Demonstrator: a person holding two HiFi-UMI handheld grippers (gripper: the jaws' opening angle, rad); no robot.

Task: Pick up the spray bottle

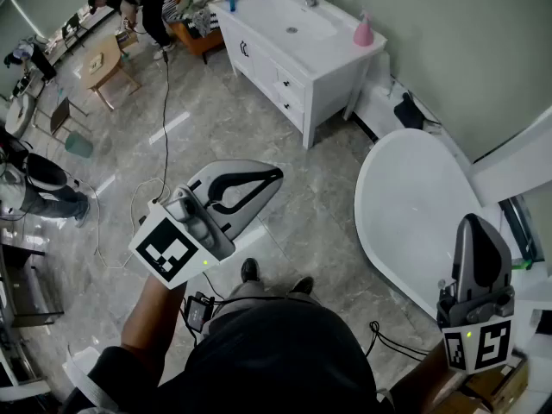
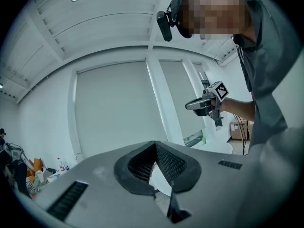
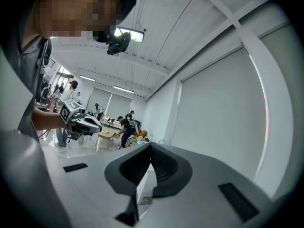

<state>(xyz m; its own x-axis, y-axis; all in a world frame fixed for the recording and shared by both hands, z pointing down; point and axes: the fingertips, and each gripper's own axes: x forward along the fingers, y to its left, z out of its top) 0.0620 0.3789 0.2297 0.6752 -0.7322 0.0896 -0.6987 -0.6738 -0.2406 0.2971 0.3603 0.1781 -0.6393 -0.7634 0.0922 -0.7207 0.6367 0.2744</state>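
- Pink bottle [image 1: 363,31], the likeliest spray bottle though its head is too small to read, stands upright on the right-hand corner of the white vanity [image 1: 269,69], in the upper middle of the head view.
- Both tools are well apart from it. It lies up and to the right of the left gripper [image 1: 276,175], and up and to the left of the right gripper [image 1: 477,225].
- By the frame, the left gripper looks the nearer: its tips point toward the upper right, roughly at the vanity. The white bathtub [image 1: 405,205] lies between the right gripper and the vanity.
- Neither tool holds anything: the left gripper's jaws are clenched tip to tip with nothing between them, and the right gripper's jaws are closed and empty too.
- A small green item [image 1: 521,264] sits at the right edge, just beside the right gripper; whether it is another bottle I cannot tell.
- Count: two grippers, one pink bottle, one green item, one vanity, one bathtub.
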